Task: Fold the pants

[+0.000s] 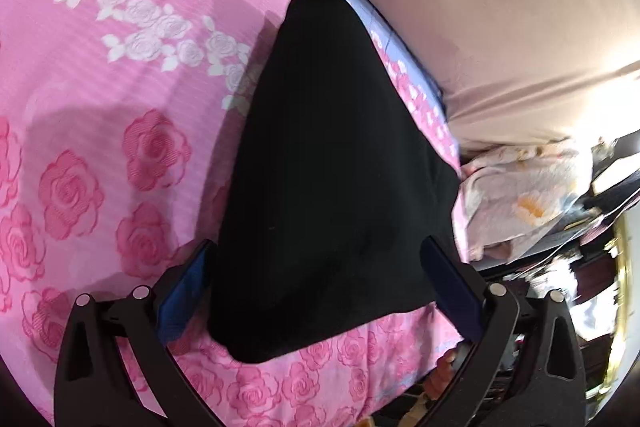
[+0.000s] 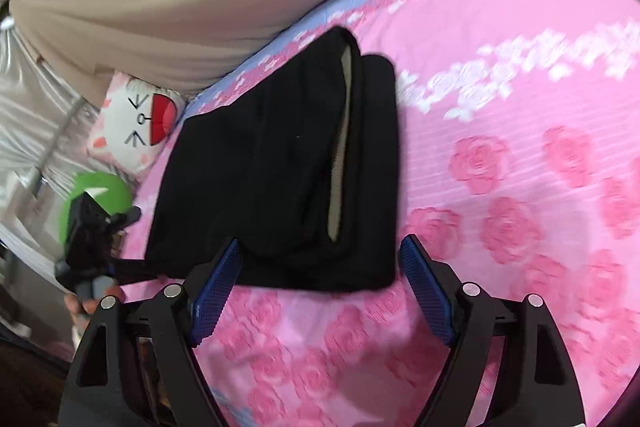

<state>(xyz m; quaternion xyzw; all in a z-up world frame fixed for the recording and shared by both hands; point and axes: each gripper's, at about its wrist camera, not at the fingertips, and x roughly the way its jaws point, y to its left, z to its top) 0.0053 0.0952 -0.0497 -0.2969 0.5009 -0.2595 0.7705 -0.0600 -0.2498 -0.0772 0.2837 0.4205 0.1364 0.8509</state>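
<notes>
Black pants (image 1: 328, 179) lie folded in a compact stack on a pink rose-print bedsheet (image 1: 100, 87). In the right wrist view the pants (image 2: 280, 179) show layered folds with a grey lining strip at the waistband. My left gripper (image 1: 316, 251) is open, its blue-padded fingers (image 1: 184, 287) standing on either side of the near part of the pants. My right gripper (image 2: 320, 255) is open just above the near edge of the stack, holding nothing. The left gripper also shows in the right wrist view (image 2: 96, 227), at the pants' left edge.
A beige curtain (image 1: 500, 7) hangs behind the bed. A white cat-face pillow (image 2: 136, 123) and a green object (image 2: 100, 187) sit at the bed's edge. A floral cloth (image 1: 520, 199) and clutter lie beside the bed on the right.
</notes>
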